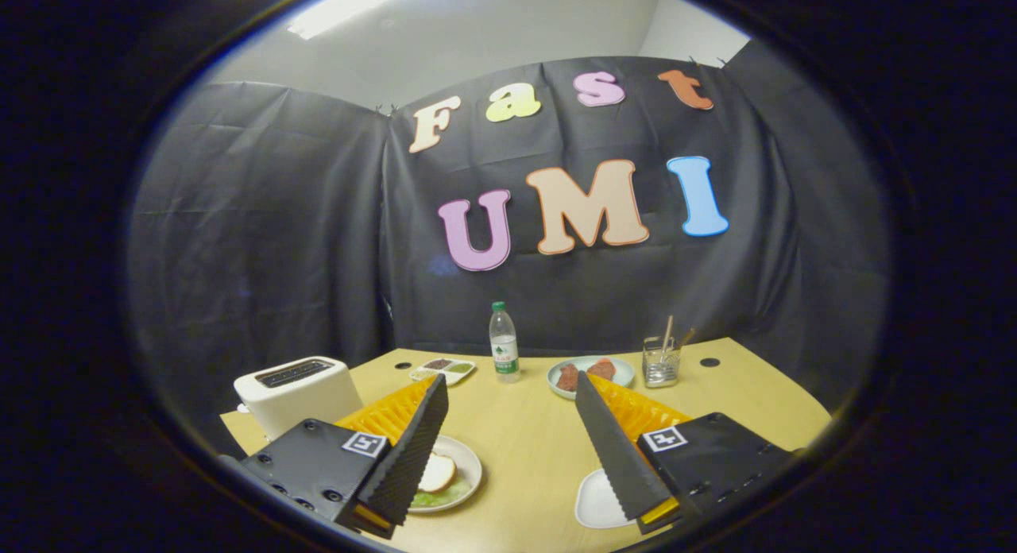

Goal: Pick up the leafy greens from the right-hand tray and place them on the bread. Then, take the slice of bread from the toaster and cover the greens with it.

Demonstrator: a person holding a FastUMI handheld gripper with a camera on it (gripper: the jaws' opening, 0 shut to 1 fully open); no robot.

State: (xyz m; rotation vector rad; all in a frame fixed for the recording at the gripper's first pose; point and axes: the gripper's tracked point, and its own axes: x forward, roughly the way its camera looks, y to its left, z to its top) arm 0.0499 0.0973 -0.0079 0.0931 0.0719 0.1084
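My gripper [508, 380] stands open above the wooden table [524, 442], fingers wide apart with nothing between them. Beside the left finger lies a white plate [470, 458]. On it a slice of bread [438, 472] rests on top of leafy greens [442, 496], whose edge peeks out beneath; the finger hides the plate's left part. A white toaster [298, 394] stands further left, its slots dark. By the right finger sits a small white tray [596, 501], its visible part plain white.
Beyond the fingers stand a water bottle [504, 348], a plate with reddish meat pieces [589, 374], a glass holding sticks [661, 361] and a small dish of sauces [443, 369]. The booth's black cloth wall closes off the back.
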